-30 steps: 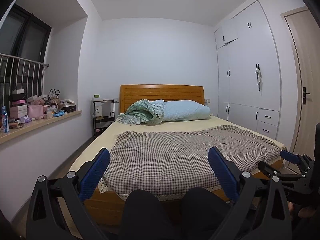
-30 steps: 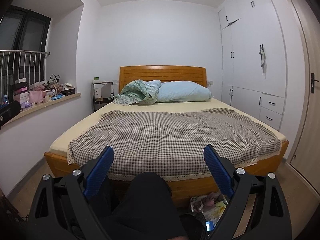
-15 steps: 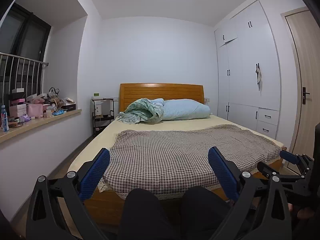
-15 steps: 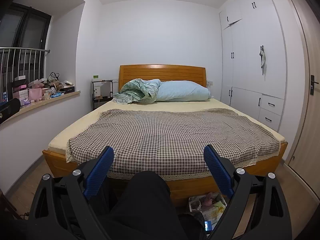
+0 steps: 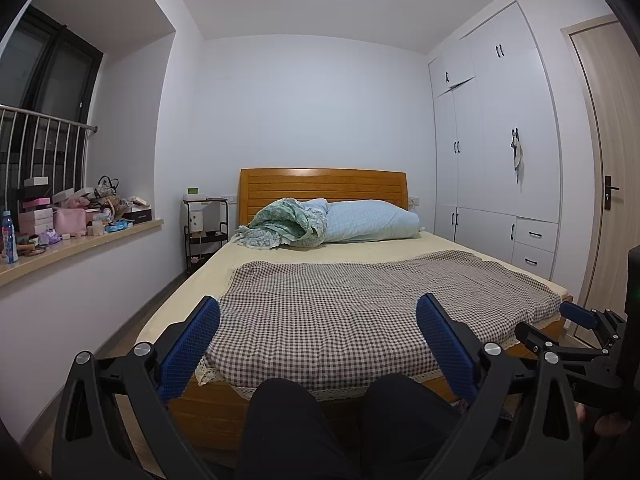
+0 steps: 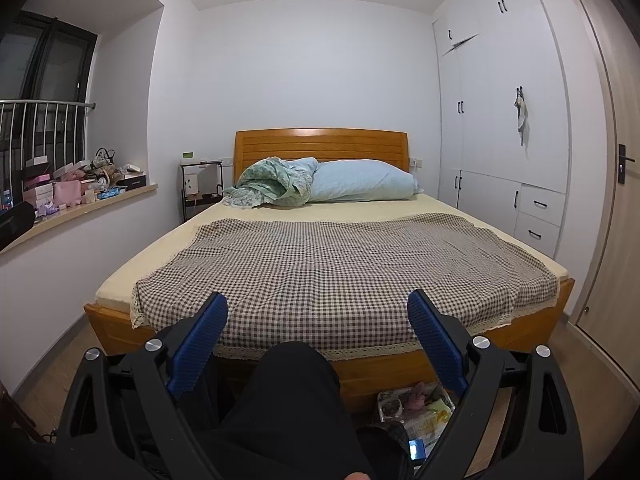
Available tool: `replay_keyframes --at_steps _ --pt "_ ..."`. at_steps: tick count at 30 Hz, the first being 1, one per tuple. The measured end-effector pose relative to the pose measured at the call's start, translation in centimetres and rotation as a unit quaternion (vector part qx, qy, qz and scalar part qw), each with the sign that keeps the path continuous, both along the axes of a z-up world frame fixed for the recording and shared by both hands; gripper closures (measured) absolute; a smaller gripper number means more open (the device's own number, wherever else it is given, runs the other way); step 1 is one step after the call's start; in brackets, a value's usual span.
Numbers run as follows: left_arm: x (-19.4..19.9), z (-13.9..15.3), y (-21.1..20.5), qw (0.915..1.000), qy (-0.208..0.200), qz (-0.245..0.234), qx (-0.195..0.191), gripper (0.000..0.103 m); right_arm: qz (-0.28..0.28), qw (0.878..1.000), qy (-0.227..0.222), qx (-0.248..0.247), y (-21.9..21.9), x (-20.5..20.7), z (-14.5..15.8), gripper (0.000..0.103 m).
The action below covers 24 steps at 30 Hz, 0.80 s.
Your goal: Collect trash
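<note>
A heap of wrappers and other trash (image 6: 416, 404) lies on the floor at the foot of the bed, seen low in the right wrist view, partly hidden behind my right finger. My right gripper (image 6: 318, 346) is open and empty, held above my knee and above the trash. My left gripper (image 5: 318, 352) is open and empty, pointing over my knees at the bed (image 5: 340, 304). The right gripper also shows at the right edge of the left wrist view (image 5: 576, 320).
A wooden bed (image 6: 120, 328) with a checked cover, a blue pillow (image 6: 360, 186) and a green blanket (image 6: 272, 184) fills the room. A cluttered window sill (image 5: 80, 236) runs along the left. A small black shelf (image 5: 206, 228) stands by the headboard. White wardrobes (image 6: 500, 120) and a door (image 5: 616, 184) are on the right.
Both views have tilted up slightly, so the bed sits a little lower in frame. Both grippers stay open and empty.
</note>
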<state>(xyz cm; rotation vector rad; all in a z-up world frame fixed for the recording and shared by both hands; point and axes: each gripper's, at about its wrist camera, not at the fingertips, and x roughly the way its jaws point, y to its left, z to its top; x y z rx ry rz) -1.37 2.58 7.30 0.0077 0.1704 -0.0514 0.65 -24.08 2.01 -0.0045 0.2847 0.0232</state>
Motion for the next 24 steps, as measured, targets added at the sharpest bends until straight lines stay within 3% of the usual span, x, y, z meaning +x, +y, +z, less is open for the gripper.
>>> replay_keyframes --at_steps 24 --pt "-0.7 -0.1 -1.1 1.0000 0.002 -0.003 -0.001 0.008 0.003 1.000 0.005 0.001 -0.4 0.2 0.0 0.016"
